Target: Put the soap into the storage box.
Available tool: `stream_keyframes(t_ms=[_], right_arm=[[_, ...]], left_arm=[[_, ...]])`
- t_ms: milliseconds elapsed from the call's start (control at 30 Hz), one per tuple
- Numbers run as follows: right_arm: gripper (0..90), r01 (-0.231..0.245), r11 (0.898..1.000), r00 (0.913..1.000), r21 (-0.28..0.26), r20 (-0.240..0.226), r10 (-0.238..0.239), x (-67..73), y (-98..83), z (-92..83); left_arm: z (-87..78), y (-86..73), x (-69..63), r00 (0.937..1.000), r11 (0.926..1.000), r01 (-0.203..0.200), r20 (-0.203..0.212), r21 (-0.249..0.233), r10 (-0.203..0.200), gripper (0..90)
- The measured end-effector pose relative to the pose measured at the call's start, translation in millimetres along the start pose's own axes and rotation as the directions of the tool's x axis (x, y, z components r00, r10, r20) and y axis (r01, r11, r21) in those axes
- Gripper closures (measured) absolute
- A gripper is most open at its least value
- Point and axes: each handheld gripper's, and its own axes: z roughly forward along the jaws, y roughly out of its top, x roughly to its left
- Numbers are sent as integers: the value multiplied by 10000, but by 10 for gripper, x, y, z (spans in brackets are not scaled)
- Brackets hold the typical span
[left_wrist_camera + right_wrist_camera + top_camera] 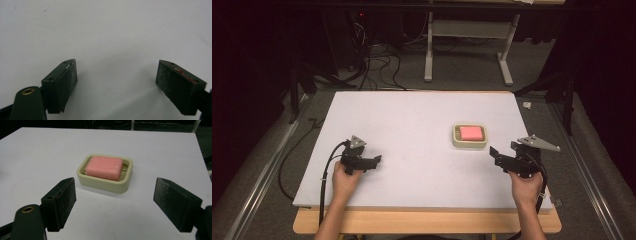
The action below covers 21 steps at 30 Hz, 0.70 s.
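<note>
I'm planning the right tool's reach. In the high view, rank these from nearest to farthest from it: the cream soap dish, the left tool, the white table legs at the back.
1. Cream plastic soap dish holding the pink soap bar: just ahead-left of the right tool.
2. Left tool: across the white board.
3. White metal table legs: beyond the far edge.

A wooden table (427, 220) carries a white board (412, 120) that covers nearly all of its top, leaving a strip of bare wood along the near edge. On the board, toward its right edge and about midway from near to far, sits a cream soap dish (470, 136).
</note>
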Motion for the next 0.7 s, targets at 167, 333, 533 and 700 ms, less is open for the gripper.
stream_keyframes(t_ms=[167,333,533,700], right_arm=[[190,-195,9998,9998,-10,-37,195,-2,-94,-7],[191,-238,9997,9997,-2,-94,238,-2,-193,0],[193,-291,9995,9993,87,-244,293,-2,-303,44],[193,-329,9993,9988,149,-356,335,22,-366,94]], left_arm=[[0,0,0,10000,10000,-4,-2,3,4,178],[0,1,0,10000,10000,-4,-4,4,4,178],[1,1,0,10000,10000,-4,-7,5,4,178],[1,1,0,10000,10000,-6,-10,7,6,178]])
